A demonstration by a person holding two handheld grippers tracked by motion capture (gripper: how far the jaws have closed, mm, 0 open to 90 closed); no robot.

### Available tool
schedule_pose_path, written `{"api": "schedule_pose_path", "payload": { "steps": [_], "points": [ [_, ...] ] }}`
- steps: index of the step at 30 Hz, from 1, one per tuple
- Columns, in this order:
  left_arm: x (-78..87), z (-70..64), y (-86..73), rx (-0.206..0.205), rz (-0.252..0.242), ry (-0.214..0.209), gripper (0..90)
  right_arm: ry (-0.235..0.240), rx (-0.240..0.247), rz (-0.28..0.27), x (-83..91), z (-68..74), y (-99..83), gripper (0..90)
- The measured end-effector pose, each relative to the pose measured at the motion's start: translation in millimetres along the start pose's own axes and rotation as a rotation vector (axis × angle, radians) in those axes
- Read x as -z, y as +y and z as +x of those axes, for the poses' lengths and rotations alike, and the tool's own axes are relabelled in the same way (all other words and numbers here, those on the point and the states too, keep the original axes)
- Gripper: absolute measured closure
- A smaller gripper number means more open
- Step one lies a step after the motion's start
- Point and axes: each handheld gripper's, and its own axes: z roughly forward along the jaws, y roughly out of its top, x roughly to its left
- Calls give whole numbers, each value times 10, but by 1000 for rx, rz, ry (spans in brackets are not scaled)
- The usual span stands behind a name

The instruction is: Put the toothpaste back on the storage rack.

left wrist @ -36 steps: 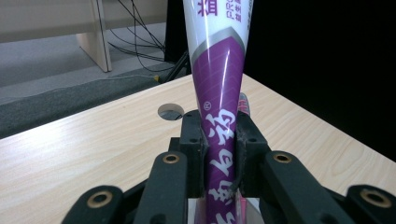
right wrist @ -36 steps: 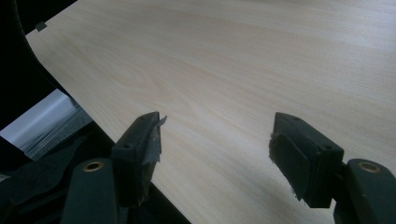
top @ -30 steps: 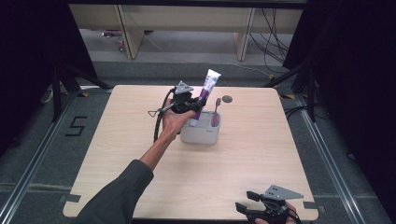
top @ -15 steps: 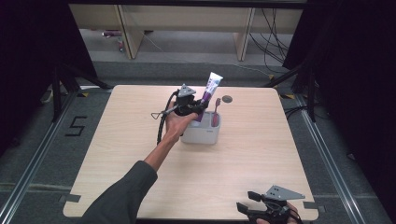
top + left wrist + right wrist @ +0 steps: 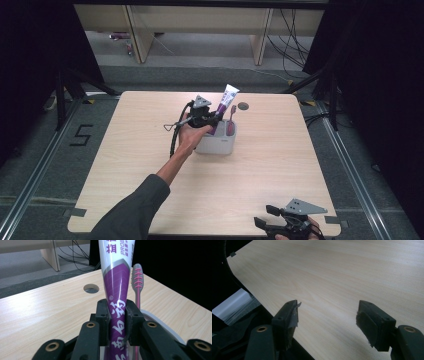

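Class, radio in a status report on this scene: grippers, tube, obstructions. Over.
Left hand-held gripper shut on toothpaste tube, tube upright in grey holder. Right hand-held gripper open, idle at table edge. Toothbrush right beside tube.

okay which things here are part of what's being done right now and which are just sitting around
In use:
left gripper, shut on the toothpaste tube
grey holder, with the tube standing in it

Just lying about:
pink toothbrush in the holder
right gripper, open at the table edge
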Motion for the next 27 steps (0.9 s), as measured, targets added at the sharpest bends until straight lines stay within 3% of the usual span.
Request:
{"api": "schedule_pose_path", "payload": {
  "steps": [3,4,12,16,18,20,22,27],
  "points": [
    [-1,0,-6,-5,14,-6,751,-9,14,2,12,-10,3,341],
    [0,-1,-4,-3,18,-10,749,3,-7,4,9,-1,0,340],
    [16,-10,5,-1,32,-19,733,-4,-4,9,17,3,2,340],
    [22,-23,-5,-22,78,-20,704,-9,-5,15,16,3,2,341],
    [9,-27,-30,-14,84,-15,688,-4,4,4,8,1,1,341],
    [28,-14,-32,-2,61,-16,671,-6,14,-11,-7,-4,-3,341],
    [89,2,9,30,23,-35,721,-5,16,-10,-8,-3,-5,340],
    [208,-9,106,8,16,-17,708,-5,32,3,-7,-13,2,340]
  ]
}}
